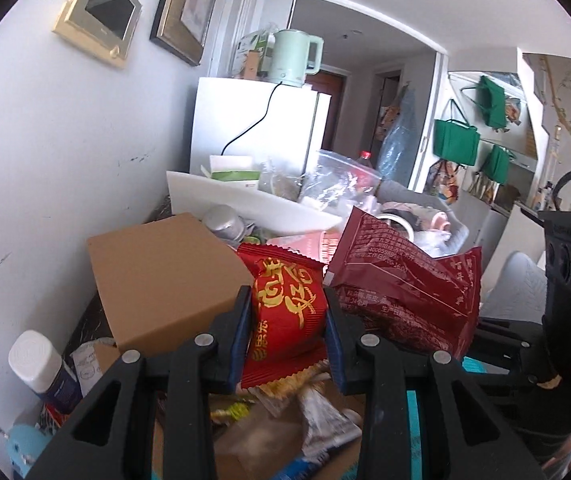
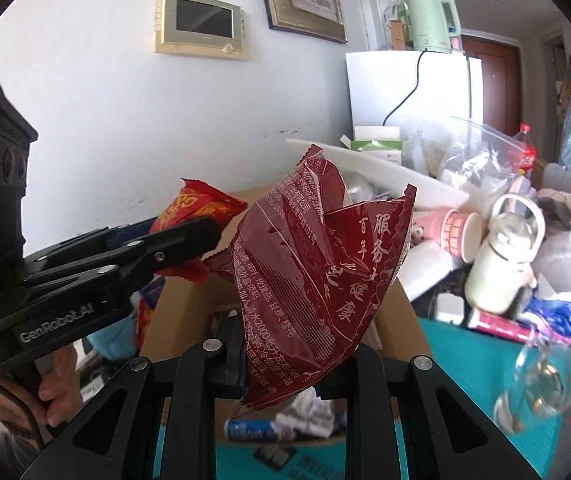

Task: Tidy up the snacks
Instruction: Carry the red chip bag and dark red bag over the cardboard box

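My left gripper (image 1: 288,320) is shut on a bright red snack packet (image 1: 285,312) with gold characters, held above an open cardboard box (image 1: 245,452). My right gripper (image 2: 285,356) is shut on a larger dark red packet (image 2: 317,264) with white printing, held above the same box (image 2: 401,320). The dark red packet also shows in the left wrist view (image 1: 401,284), just right of the bright one. The left gripper (image 2: 201,236) with its bright red packet (image 2: 197,204) shows in the right wrist view at left. Several wrapped snacks (image 2: 281,420) lie in the box.
A closed brown carton (image 1: 161,276) stands left of the box by the wall. A white-capped bottle (image 1: 41,368) sits at lower left. Cluttered cups, a white jug (image 2: 501,260), plastic bags (image 2: 473,152) and a glass (image 2: 541,384) crowd the right. A white fridge (image 1: 253,128) with a kettle stands behind.
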A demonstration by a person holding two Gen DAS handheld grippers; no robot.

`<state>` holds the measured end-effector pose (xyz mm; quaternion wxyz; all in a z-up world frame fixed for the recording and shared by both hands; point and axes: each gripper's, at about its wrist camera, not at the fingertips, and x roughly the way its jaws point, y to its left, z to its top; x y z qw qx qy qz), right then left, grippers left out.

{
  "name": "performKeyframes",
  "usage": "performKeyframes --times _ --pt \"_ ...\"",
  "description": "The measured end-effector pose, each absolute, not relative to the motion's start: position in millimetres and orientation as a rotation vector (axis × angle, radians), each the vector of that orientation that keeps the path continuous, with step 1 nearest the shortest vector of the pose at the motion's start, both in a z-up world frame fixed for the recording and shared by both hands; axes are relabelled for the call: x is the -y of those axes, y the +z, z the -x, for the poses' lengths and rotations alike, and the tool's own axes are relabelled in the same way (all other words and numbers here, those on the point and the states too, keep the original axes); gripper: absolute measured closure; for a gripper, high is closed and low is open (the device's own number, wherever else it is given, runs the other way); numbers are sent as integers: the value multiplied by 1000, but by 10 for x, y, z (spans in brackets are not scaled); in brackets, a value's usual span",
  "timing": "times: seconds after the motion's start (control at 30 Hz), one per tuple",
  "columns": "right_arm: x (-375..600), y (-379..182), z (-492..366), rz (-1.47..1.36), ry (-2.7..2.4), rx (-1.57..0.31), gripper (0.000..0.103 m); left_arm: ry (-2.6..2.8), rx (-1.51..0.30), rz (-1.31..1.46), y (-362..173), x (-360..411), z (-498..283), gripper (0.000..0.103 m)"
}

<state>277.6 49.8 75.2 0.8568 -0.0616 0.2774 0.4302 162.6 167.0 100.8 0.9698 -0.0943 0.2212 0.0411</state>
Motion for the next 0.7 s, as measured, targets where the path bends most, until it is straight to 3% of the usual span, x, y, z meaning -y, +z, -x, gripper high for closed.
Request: performKeyframes --times 0.7 --pt "-838 155 -3321 165 838 -735 81 151 -648 161 325 -1777 -2388 71"
